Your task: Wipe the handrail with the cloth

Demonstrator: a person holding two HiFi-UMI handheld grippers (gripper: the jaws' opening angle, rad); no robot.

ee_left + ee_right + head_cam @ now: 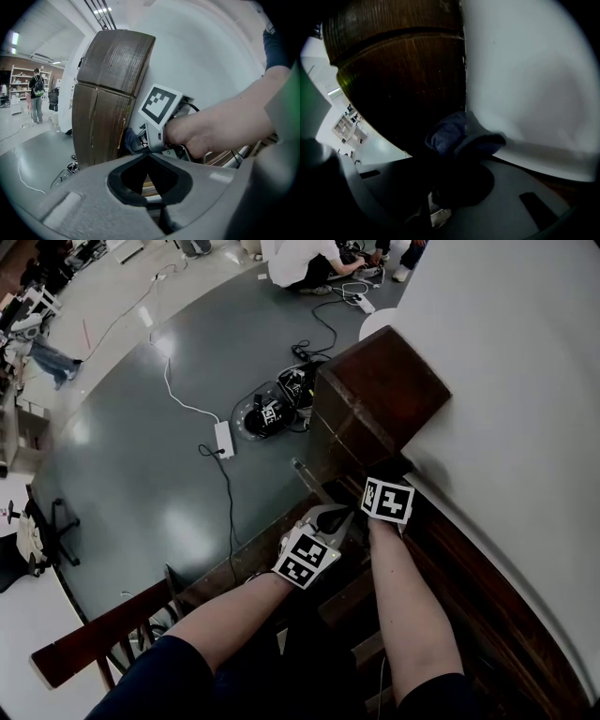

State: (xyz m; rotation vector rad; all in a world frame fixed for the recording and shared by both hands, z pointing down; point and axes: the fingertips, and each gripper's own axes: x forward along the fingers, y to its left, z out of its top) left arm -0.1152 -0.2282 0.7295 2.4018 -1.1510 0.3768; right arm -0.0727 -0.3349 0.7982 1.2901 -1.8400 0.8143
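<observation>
A dark wooden handrail (478,606) runs along the white curved wall up to a square brown newel post (375,390). My right gripper (389,471) sits at the foot of that post, shut on a blue cloth (457,133). In the right gripper view the cloth is pressed where the post (403,70) meets the white wall. My left gripper (337,519) is just left of the right one, shut with nothing in it. The left gripper view shows the post (110,93), the right gripper's marker cube (159,105) and a bit of the cloth (132,139).
Far below lies a grey floor with cables, a white power strip (224,439) and black equipment (272,413). A person crouches at the top (300,263). A wooden balustrade rail (103,638) crosses the lower left. The white wall (525,381) bounds the right.
</observation>
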